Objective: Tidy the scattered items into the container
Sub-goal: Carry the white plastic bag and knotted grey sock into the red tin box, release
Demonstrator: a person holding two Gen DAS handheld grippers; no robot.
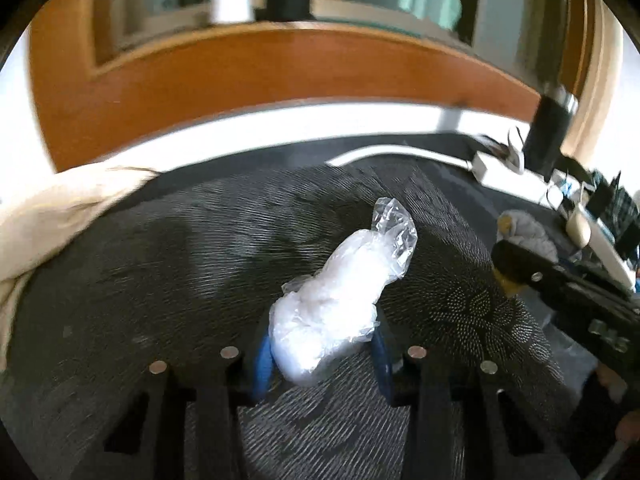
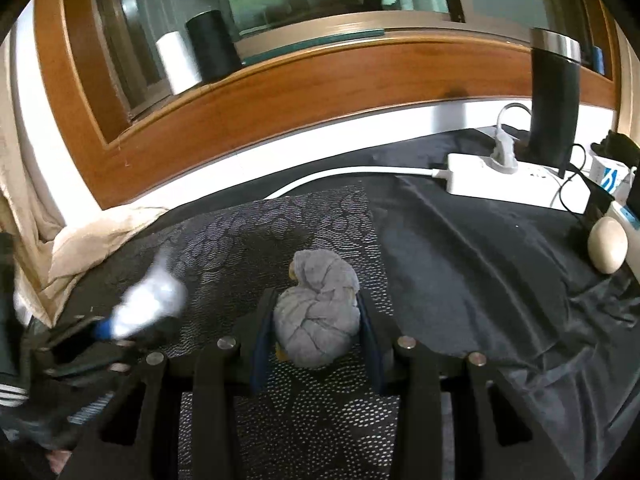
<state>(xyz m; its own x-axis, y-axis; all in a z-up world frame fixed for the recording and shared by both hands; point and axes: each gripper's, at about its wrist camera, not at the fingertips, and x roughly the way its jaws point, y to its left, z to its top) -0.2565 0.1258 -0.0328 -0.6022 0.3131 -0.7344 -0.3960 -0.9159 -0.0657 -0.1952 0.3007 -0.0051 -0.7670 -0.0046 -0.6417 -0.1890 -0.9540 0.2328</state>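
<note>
A: Where is the plastic-wrapped bundle (image 1: 340, 308) relative to the left tool (image 1: 322, 354)?

B: It sits between the two blue pads (image 1: 262, 364) of the left tool. The pads press on its lower end, so the tool is holding it. The crumpled end of the clear wrap points away from the tool, over the dark patterned cloth (image 1: 160, 280).

A: And the right tool (image 2: 316, 354)?

B: The right tool is narrow and grips a grey rolled cloth ball (image 2: 318, 312). The ball fills the gap between its blue pads, and a small yellow part shows at its top and at its bottom edge.

A: What does the right wrist view show that the left view does not?

B: It shows the white power strip (image 2: 504, 180) clearly, with a grey plug in it and a tall dark cylinder (image 2: 554, 96) just behind it. A pale egg-shaped object (image 2: 608, 250) lies at the far right. In this view the wrapped bundle is only a blurred white shape at the left edge.

A: And the left wrist view?

B: It shows the wrap in detail, and the right tool comes in from the right edge with the grey ball. A cream fabric (image 1: 52, 216) lies at the left. I cannot see a container in either view.
</note>
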